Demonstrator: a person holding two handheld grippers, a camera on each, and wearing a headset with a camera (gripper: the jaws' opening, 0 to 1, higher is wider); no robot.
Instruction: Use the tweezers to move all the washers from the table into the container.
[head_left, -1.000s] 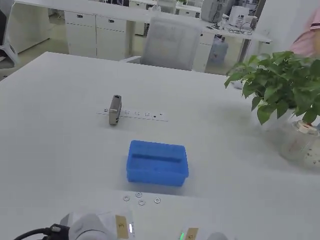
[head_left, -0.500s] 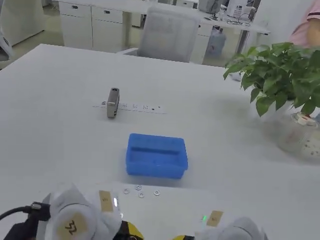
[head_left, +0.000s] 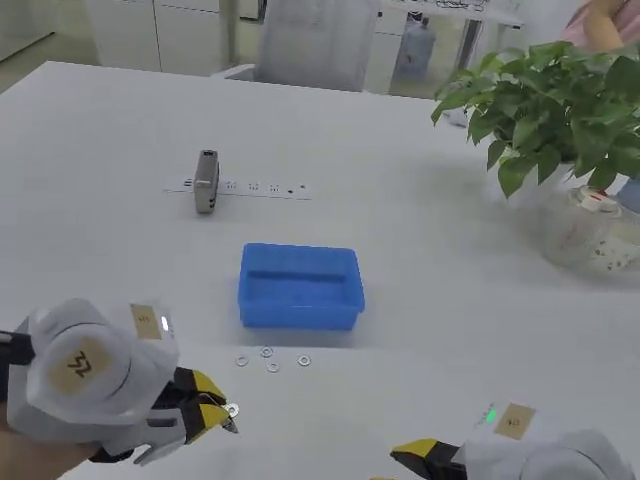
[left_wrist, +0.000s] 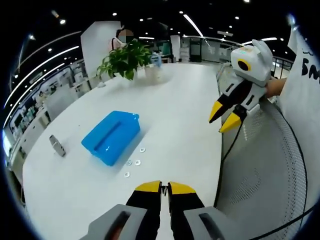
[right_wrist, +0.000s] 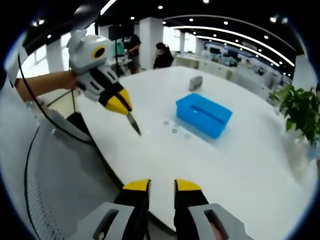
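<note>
I count four washers (head_left: 266, 352), small flat silvery rings, lying loose and close together on the white table (head_left: 450, 330) just in front of the one blue container (head_left: 298, 312). My left gripper (head_left: 215, 403) is clenched on the single pair of tweezers (right_wrist: 134, 125), whose thin dark tips poke out past its jaws. My right gripper (right_wrist: 162, 184) has its jaws parted and grasps nothing.

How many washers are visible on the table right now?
4 washers, clustered on the table before the blue container: leftmost, one nearest the container, one nearest the person, rightmost. None seen inside it; its near wall may hide some.
</note>
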